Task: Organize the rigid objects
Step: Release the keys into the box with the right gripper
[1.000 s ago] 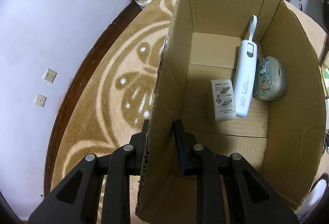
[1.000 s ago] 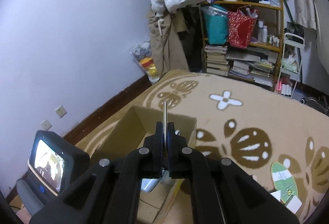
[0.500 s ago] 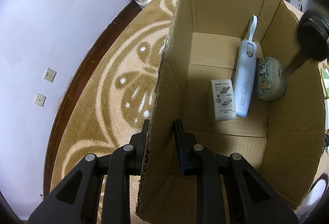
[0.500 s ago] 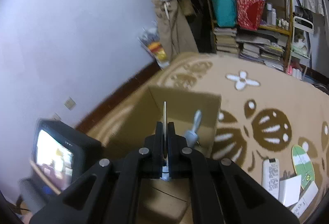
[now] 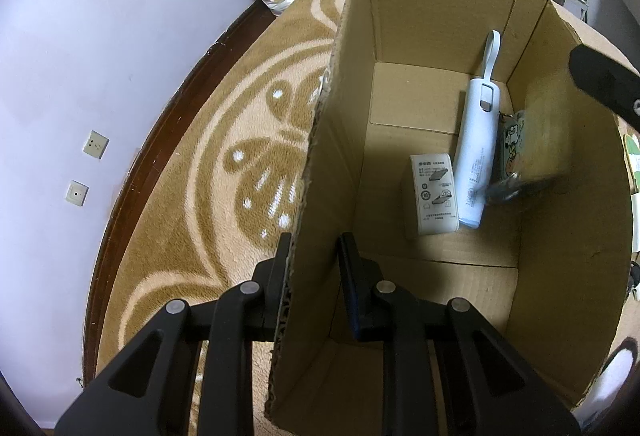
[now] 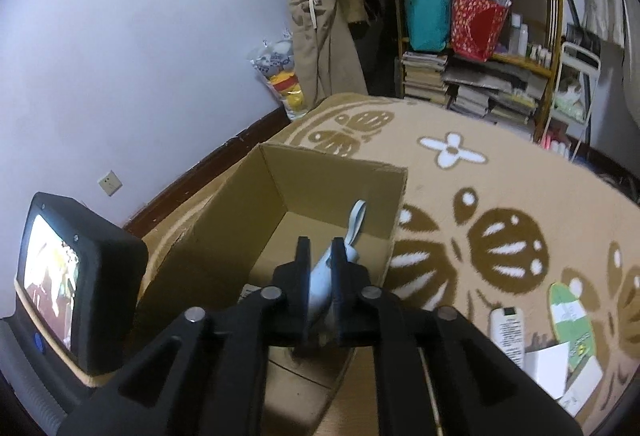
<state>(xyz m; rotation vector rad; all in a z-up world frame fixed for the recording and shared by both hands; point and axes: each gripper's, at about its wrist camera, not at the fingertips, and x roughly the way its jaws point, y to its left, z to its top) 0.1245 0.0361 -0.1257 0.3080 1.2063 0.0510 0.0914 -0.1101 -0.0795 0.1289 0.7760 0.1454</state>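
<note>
Over the cardboard box [image 5: 420, 115], the right gripper [image 6: 320, 264] has narrow, empty jaws; the left gripper [image 5: 314, 256] holds the box's left wall. Next, I think, fetch the remote [image 6: 507, 332] at the right

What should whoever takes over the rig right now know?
Left gripper: fingers astride the box wall, apparently clamped on it to steady it.
Right gripper: open, empty, above the box.
In the box: charger, power bank, pouch side by side, plus a dark blurred item by the pouch, too smeared to name.
Left: a remote, a green card and white packs lie on the rug, right of the box.
Likely next: keep the left hold and fetch the remote with the right.
</note>
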